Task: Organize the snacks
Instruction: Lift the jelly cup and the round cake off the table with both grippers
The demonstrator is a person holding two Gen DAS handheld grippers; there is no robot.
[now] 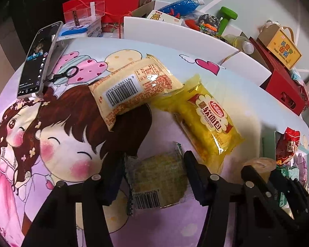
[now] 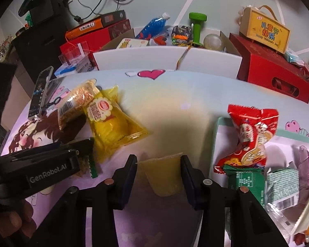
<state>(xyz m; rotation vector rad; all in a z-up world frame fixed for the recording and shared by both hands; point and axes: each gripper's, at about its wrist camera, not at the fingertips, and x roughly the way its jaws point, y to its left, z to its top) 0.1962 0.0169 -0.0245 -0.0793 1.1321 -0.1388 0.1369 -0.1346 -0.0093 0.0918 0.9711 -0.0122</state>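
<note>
My left gripper (image 1: 154, 177) is open around a clear-wrapped green-brown cake (image 1: 157, 182) lying on the cartoon tablecloth (image 1: 51, 144); its fingers stand on either side, apart from the wrapper. Beyond it lie a pale yellow bread pack (image 1: 131, 86) and a bright yellow bread pack (image 1: 208, 119). My right gripper (image 2: 158, 170) holds a yellow jelly cup (image 2: 163, 175) between its fingers. The left gripper body (image 2: 41, 168) shows at the left of the right wrist view. A tray (image 2: 218, 135) at right holds a red snack bag (image 2: 251, 138), green packets (image 2: 247, 183) and others.
A phone (image 1: 37, 61) leans on a stand at the far left. White box walls (image 1: 175, 37) stand behind the table, with a blue bottle (image 2: 152, 27), green dumbbell (image 2: 196, 26) and toys behind. Red gift boxes (image 2: 272, 72) and a yellow carton (image 2: 264, 33) stand at right.
</note>
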